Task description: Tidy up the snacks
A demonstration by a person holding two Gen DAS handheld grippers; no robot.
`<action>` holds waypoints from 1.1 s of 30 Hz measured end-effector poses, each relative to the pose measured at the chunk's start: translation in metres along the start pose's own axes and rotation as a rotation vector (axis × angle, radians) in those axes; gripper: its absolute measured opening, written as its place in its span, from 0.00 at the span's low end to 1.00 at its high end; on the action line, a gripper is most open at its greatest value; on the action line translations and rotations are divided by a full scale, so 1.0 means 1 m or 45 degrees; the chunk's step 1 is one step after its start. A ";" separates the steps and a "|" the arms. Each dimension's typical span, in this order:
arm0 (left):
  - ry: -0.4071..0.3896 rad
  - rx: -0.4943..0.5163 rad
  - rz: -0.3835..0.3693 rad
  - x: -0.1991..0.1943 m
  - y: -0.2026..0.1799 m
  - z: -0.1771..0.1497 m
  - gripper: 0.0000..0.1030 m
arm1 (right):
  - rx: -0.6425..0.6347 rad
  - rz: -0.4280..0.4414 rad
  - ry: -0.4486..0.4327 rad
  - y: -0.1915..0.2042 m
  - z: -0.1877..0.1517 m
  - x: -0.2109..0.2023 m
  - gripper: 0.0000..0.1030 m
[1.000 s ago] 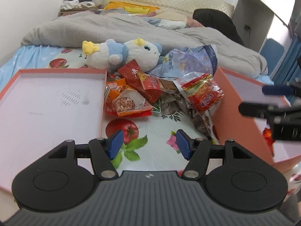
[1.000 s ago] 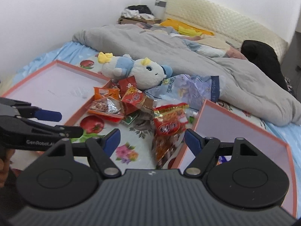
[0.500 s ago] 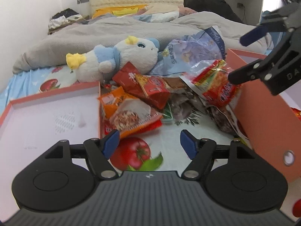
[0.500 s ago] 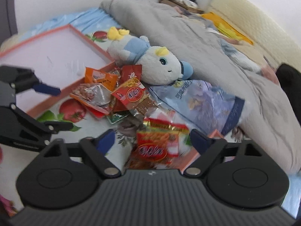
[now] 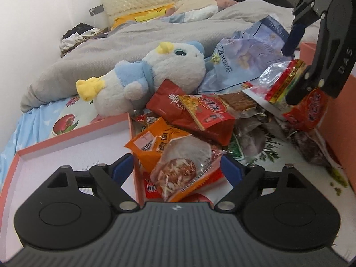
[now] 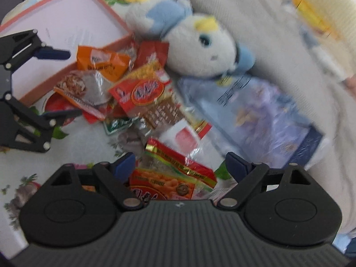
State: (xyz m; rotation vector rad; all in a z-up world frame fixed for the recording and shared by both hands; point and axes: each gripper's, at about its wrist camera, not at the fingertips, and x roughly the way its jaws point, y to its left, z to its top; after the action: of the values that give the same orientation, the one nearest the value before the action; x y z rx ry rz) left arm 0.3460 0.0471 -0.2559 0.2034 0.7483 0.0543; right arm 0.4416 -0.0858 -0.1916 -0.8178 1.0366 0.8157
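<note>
A heap of snack packets lies on the flowered sheet between two pink boxes. My left gripper point(image 5: 176, 169) hangs low over a clear packet of shredded snack point(image 5: 180, 169), which lies between its jaws; the jaws are opening and the pads do not press it. An orange packet point(image 5: 149, 142) lies under it, a red one point(image 5: 200, 111) behind. My right gripper point(image 6: 180, 166) stands open over a red packet with a green-gold edge point(image 6: 175, 173), pointing steeply down. In the left wrist view the right gripper point(image 5: 294, 66) straddles that packet point(image 5: 287, 82).
The shallow pink box point(image 5: 66, 146) lies at the left, and the wall of the other pink box point(image 5: 338, 111) rises at the right. A white and blue plush toy point(image 5: 155, 75) and a large pale blue bag point(image 5: 244, 51) lie behind the heap, with a grey duvet beyond.
Both grippers have come forward and down onto the heap. The left jaws have spread wider around the clear packet. The right gripper has tipped downward over the red packet.
</note>
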 end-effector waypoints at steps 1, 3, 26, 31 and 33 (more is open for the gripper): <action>-0.003 0.014 -0.001 0.002 0.000 0.000 0.85 | 0.002 0.031 0.025 -0.002 0.002 0.004 0.87; -0.016 0.053 0.001 0.007 -0.001 0.002 0.85 | 0.012 0.063 0.049 -0.003 0.005 0.007 0.87; -0.015 0.234 0.038 0.026 -0.009 -0.001 0.82 | -0.139 0.179 0.229 0.031 -0.013 0.027 0.33; -0.031 0.287 0.045 0.020 -0.010 -0.005 0.68 | -0.152 0.143 0.160 0.046 -0.023 0.014 0.25; -0.045 0.298 0.054 0.017 -0.009 -0.006 0.56 | -0.132 0.137 0.132 0.049 -0.025 0.008 0.24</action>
State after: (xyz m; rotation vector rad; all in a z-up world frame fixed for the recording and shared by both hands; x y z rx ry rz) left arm 0.3543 0.0408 -0.2731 0.4421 0.7141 0.0036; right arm 0.3917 -0.0835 -0.2153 -0.9060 1.1455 0.9326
